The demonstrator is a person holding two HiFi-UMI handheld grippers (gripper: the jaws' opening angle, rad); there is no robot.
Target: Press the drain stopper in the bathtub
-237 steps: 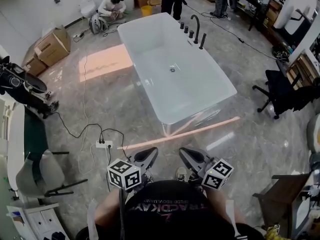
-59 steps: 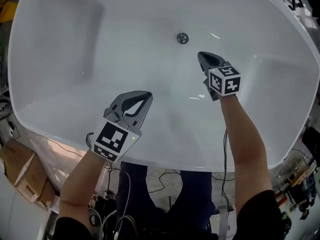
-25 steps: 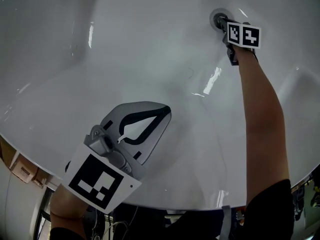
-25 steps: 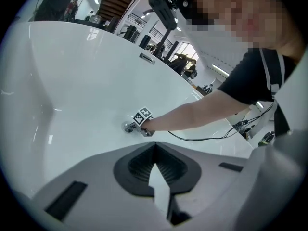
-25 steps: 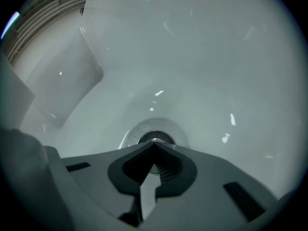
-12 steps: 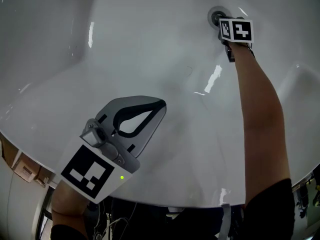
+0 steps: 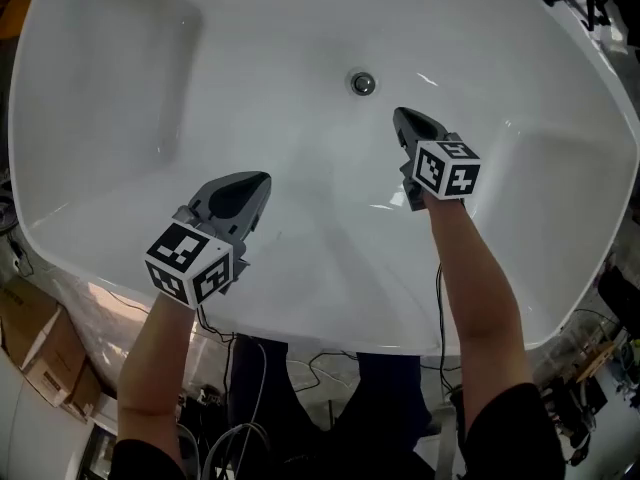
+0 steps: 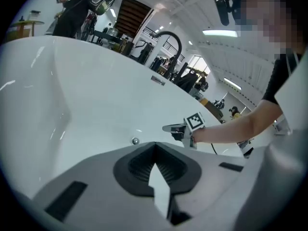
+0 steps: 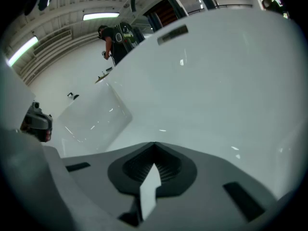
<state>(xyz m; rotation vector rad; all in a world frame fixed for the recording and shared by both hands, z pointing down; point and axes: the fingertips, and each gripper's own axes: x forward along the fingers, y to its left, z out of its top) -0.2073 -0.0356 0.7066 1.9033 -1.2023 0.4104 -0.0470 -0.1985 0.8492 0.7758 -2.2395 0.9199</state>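
The round metal drain stopper (image 7: 363, 83) sits in the floor of the white bathtub (image 7: 120, 88); it also shows as a small disc (image 8: 135, 141) in the left gripper view. My right gripper (image 7: 399, 115) is shut and empty, hovering a short way to the near right of the stopper, apart from it. My left gripper (image 7: 262, 179) is shut and empty too, held over the tub's near slope to the left. The left gripper view looks past its own closed jaws (image 8: 155, 144) to the right gripper (image 8: 168, 128). The right gripper view shows closed jaws (image 9: 154, 143) and bare tub wall; no stopper is visible there.
A black curved faucet (image 8: 169, 36) stands on the tub's far rim. Cardboard boxes (image 7: 40, 343) and cables (image 7: 300, 373) lie on the floor by the near rim. A person (image 9: 113, 43) stands beyond the tub's far end.
Half a second ago the right gripper's tip was at the drain stopper; it has since drawn back and up. The head view has pulled away, so the whole tub shows again.
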